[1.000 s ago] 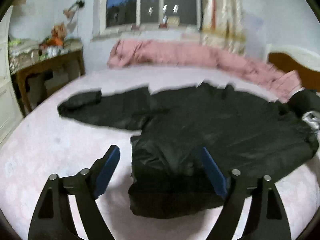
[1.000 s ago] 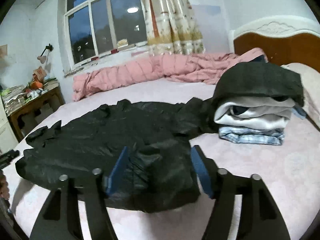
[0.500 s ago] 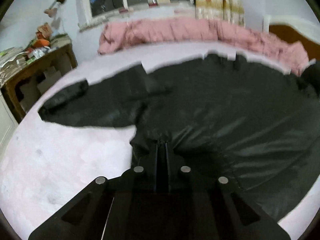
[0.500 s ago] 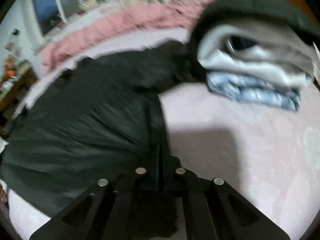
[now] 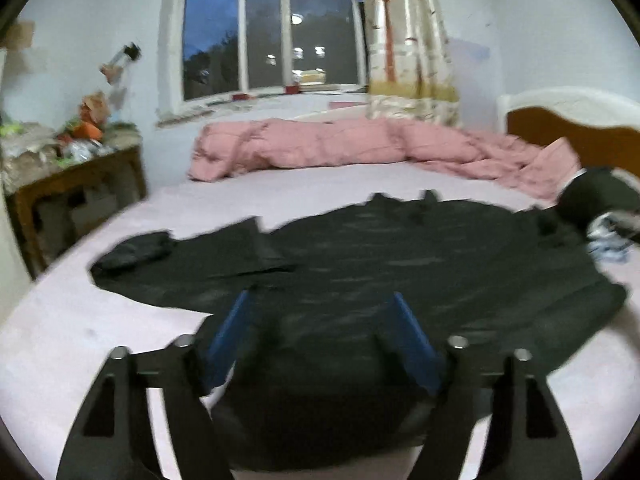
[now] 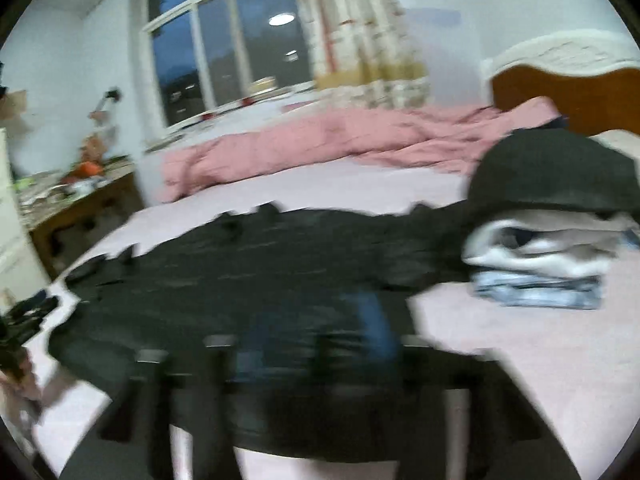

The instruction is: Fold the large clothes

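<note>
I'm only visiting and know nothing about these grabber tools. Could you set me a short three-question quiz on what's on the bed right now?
1. True or false: the black jacket lies spread on the bed.
2. What colour is the quilt near the window?
3. The folded pile is topped by something: A white, B black, C pink.

Key: 1 true; 2 pink; 3 B.

One black jacket [image 5: 400, 264], one pink quilt [image 5: 340, 144], one stack of folded clothes [image 6: 552, 232], one bed [image 5: 80, 320], two grippers [image 5: 320, 320] [image 6: 316, 328].
</note>
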### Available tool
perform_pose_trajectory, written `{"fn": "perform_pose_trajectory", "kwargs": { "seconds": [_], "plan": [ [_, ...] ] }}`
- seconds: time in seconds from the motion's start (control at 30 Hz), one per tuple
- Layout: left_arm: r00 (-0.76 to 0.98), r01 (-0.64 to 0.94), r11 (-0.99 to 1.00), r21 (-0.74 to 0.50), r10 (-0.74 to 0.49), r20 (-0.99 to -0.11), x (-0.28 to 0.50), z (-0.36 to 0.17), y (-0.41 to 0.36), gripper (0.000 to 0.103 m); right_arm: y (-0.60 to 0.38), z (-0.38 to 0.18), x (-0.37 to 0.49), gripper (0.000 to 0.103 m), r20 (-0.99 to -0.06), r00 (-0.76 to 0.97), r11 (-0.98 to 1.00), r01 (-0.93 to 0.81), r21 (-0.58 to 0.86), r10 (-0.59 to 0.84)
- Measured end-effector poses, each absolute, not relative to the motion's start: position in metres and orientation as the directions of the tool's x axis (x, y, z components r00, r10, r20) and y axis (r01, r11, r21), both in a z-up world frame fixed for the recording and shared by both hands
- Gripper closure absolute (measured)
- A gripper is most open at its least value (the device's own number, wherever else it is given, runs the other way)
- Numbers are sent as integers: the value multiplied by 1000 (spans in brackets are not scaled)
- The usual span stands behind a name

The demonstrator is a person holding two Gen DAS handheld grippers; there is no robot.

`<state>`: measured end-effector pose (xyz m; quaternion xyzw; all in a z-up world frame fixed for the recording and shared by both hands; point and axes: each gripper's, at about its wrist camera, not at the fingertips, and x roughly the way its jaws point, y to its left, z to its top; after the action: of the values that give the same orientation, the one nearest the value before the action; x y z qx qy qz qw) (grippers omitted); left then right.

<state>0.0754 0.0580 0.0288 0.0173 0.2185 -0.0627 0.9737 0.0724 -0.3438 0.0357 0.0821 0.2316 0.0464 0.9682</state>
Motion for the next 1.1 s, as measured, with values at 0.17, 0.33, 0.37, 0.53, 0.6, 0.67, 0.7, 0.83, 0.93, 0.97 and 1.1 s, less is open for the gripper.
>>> {"fn": "perform_pose_trajectory", "kwargs": {
  "seconds": [0.17, 0.33, 0.37, 0.53, 0.6, 0.67, 0.7, 0.83, 0.93, 0.97, 1.1],
  "plan": [
    [748, 224, 971, -85, -228, -623, 98, 9, 23, 23, -297, 7, 104, 39, -596, 783, 983, -136, 120, 181],
    [707, 211, 976, -47, -186, -682, 111, -18, 10, 21, -277, -37, 110, 35, -723, 690, 994, -99, -44, 36],
    [695, 212, 977, -34, -175, -698, 114, -25, 6, 21, -276, -38, 105, 35, -721, 693, 994, -88, -57, 20],
    [672, 223, 975, -5, -158, -724, 119, -38, -5, 20, -284, -44, 96, 34, -735, 678, 996, -73, -52, 11],
    [673, 223, 975, -13, -164, -722, 117, -38, -2, 20, -284, -44, 93, 34, -732, 682, 995, -72, -64, 2],
    [678, 222, 975, -9, -161, -717, 115, -39, -3, 20, -286, -40, 90, 34, -721, 692, 996, -69, -63, 2],
    [683, 223, 975, -7, -161, -712, 114, -39, -3, 20, -288, -39, 90, 33, -714, 700, 996, -65, -59, 3],
    [708, 227, 974, -22, -181, -683, 110, -35, 1, 20, -291, -33, 85, 22, -674, 736, 996, -6, -93, -59],
    [731, 219, 975, -28, -183, -657, 105, -31, 4, 20, -285, -29, 79, 19, -642, 761, 991, 3, -136, -91],
    [743, 215, 976, -25, -180, -645, 102, -29, 5, 20, -283, -28, 78, 19, -633, 767, 989, 7, -149, -102],
    [810, 212, 977, -19, -187, -556, 84, -12, 10, 20, -281, -21, 71, 19, -586, 801, 985, 27, -169, -122]
  ]
}}
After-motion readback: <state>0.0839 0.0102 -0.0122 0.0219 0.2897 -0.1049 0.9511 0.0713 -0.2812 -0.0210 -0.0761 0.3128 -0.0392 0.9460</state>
